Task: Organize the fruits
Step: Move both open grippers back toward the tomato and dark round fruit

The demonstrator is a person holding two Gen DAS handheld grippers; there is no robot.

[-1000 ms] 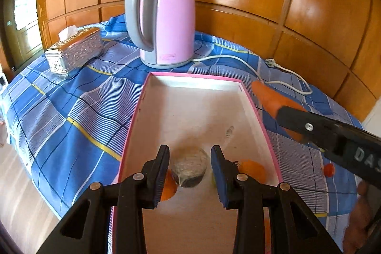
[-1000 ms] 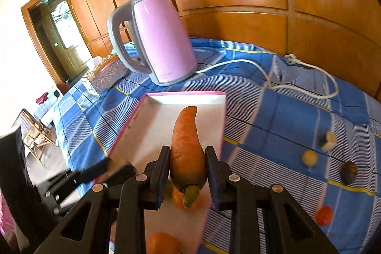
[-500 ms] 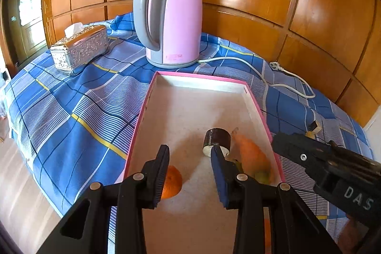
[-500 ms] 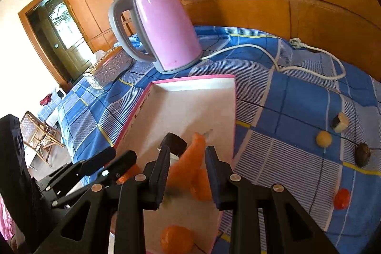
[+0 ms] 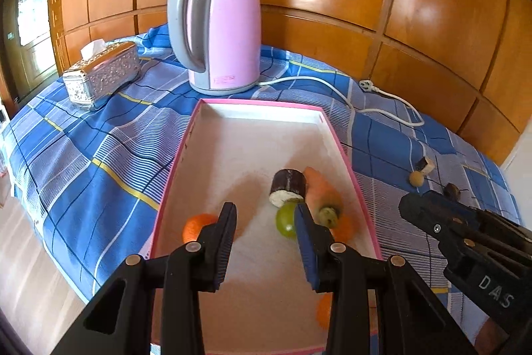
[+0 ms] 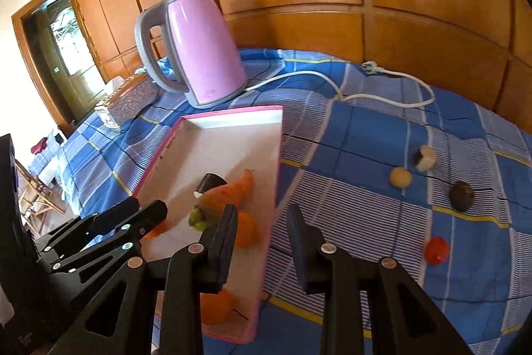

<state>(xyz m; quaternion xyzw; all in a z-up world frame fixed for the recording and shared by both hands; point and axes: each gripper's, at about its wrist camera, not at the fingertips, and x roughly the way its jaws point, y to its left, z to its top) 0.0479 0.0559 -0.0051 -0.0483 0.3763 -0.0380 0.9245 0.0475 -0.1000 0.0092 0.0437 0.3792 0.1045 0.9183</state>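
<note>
A pink-rimmed white tray [image 5: 256, 102] lies on the blue checked cloth. In it are a carrot [image 5: 319, 185], a dark cylinder piece with a white end [image 5: 288, 185], a green fruit [image 5: 286, 218] and three oranges, one at the left [image 5: 196, 227]. My left gripper [image 5: 266, 222] hovers over the tray's near end, jaws apart and empty. My right gripper [image 6: 262, 222] hangs over the tray's right rim, jaws apart with nothing between them. On the cloth to the right lie a dark-and-white piece [image 6: 425, 158], a pale yellow ball [image 6: 400, 177], a dark brown fruit [image 6: 462, 196] and a red fruit [image 6: 436, 250].
A pink kettle [image 5: 216, 25] stands behind the tray, and its white cord [image 6: 382, 95] trails across the cloth to the right. A silver tissue box [image 5: 101, 74] sits at the far left. Wooden wall panels close off the back. The floor drops away at the left.
The carrot has left my right gripper and now lies in the tray beside the dark piece. The right gripper has shifted right, toward the tray's rim. The left gripper has barely moved.
</note>
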